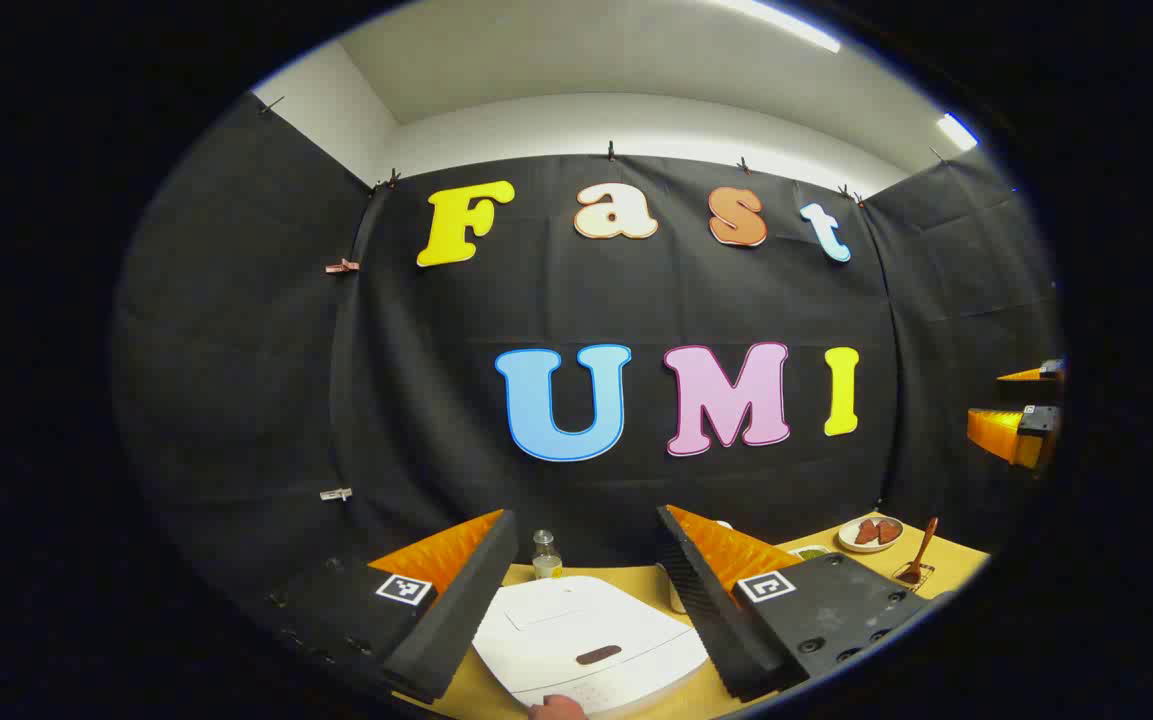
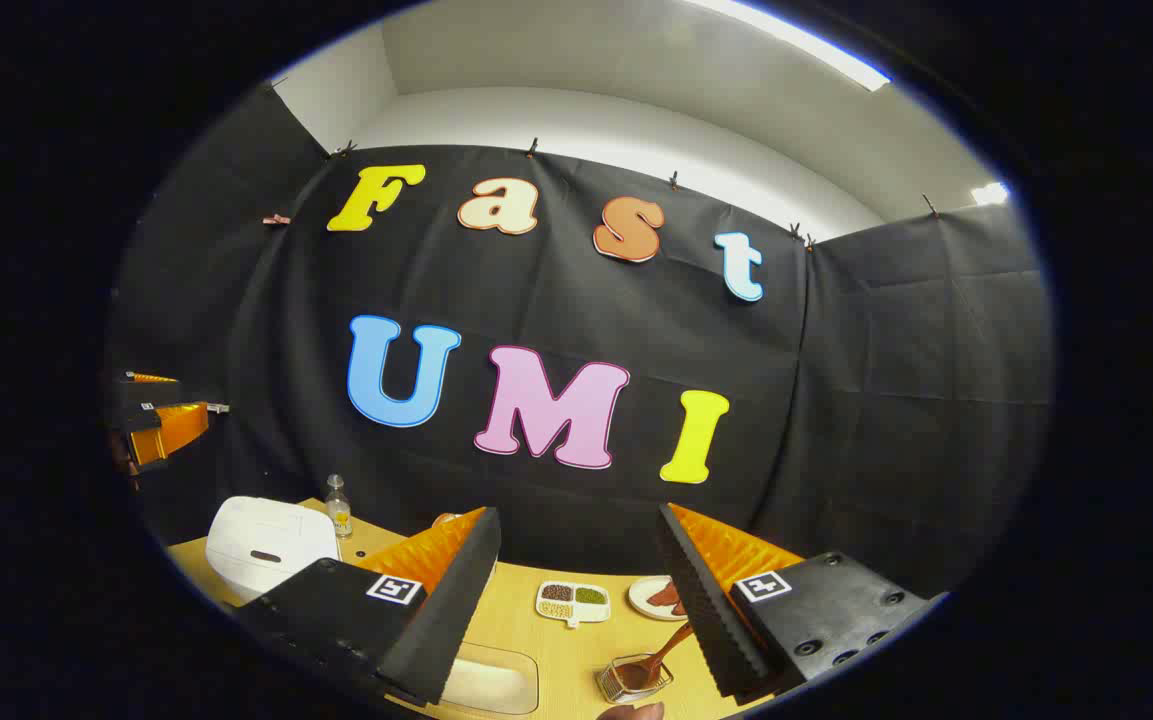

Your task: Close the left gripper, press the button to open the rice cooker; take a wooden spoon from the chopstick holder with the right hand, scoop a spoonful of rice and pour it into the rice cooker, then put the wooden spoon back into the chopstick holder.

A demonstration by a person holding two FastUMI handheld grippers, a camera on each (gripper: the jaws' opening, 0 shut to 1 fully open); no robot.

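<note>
My left tongs point(image 1: 586, 560) hang spread wide above the white rice cooker point(image 1: 591, 640), which sits lid down on the counter point(image 1: 946, 565), so if I press its button like this the fingers may straddle it (the task wants them closed first). My right tongs point(image 2: 581, 570) also gape, empty, over the wooden spoon point(image 2: 661, 650) standing tilted in the chopstick holder point(image 2: 633, 678); a careless grab could tip that light holder

left gripper view – above rice cooker point(image 1: 591, 640) | right gripper view – farther right, shares it

Rice cooker point(image 1: 591, 640) front cut off; chopstick holder point(image 2: 633, 679) partly cut.
</note>
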